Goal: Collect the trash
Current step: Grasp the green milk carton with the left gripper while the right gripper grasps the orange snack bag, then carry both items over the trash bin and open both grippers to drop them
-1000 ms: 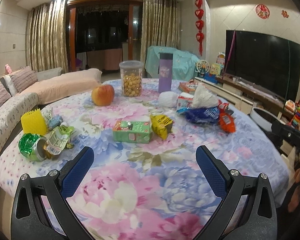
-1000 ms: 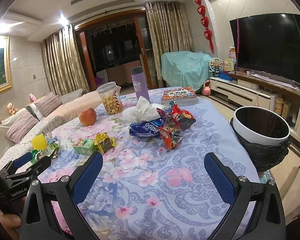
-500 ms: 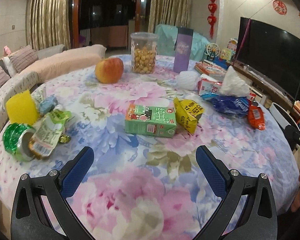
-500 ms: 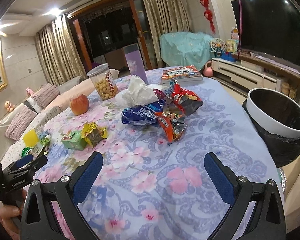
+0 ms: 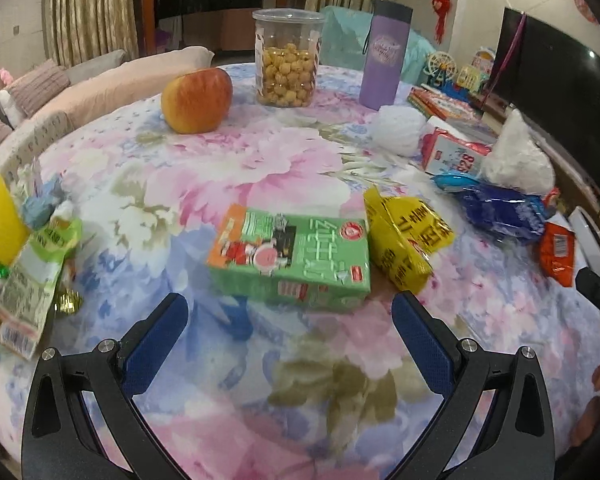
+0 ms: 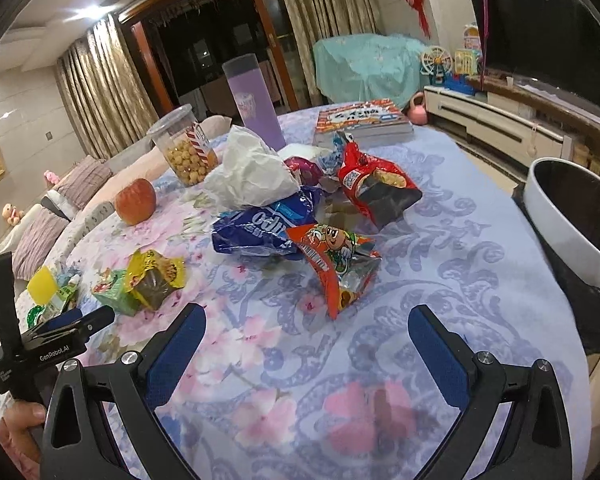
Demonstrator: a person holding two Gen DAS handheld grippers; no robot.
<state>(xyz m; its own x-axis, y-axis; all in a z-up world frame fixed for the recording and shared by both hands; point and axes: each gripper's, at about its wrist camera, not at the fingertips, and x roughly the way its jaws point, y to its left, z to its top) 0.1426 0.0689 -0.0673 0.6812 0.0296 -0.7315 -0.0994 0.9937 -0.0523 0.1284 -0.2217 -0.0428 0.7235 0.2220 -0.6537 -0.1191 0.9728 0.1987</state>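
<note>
While spread wide, left hand-held gripper (image 5: 286, 312) faces green carton (image 5: 292, 258)

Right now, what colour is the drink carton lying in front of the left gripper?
The drink carton is green with an orange end panel, clearest in the left wrist view.

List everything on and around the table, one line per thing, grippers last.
Green carton: one, green, table centre.
Yellow wrapper: one, yellow, right of carton.
Blue wrapper: one, blue, mid-table.
Orange wrapper: one, orange, nearest right gripper.
Red bag: one, red, behind wrappers.
Apple: one, red-orange, far left.
Snack jar: one, clear, far side.
Purple bottle: one, far side.
Bin: one, white-rimmed, right of table.
Left gripper: open.
Right gripper: open.
</note>
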